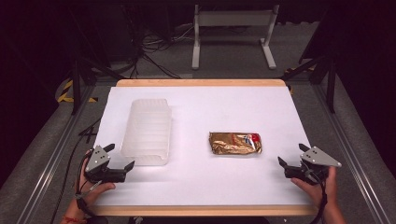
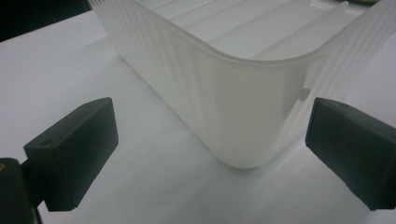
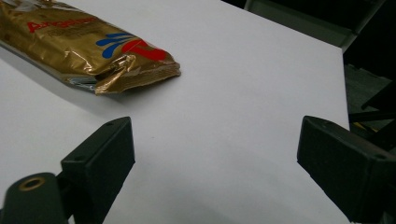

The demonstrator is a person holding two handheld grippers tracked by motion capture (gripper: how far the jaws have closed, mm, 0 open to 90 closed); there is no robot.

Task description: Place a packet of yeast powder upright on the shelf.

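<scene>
Item 1, tabletop (image 1: 201,186): a white sheet edged in pale wood along its far and near edges is being used as the work surface.

Item 2, translucent plastic container (image 1: 147,130): an open, ribbed, rectangular tub is being carried on the left half of the tabletop, its long sides running from the near edge toward the far edge. In the left gripper view one rounded corner (image 2: 243,107) is being seen just ahead of the jaws, standing on the sheet and apart from both.

Item 3, gold snack packet (image 1: 235,143): a crinkled foil wrapper with red and blue print is lying flat right of the tabletop's centre, well apart from the container. In the right gripper view its crimped end (image 3: 140,70) is being seen ahead and to the left of the jaws, untouched.

Item 4, left tool (image 1: 119,156): it is being held in a hand near the near-left corner of the tabletop, just beside the container's near corner. Its jaws are being kept wide, with nothing pressed between them.

Item 5, right tool (image 1: 292,156): it is being held in a hand at the near-right corner, pointed toward the packet and near it. Its jaws are being kept wide and empty above bare sheet.
</scene>
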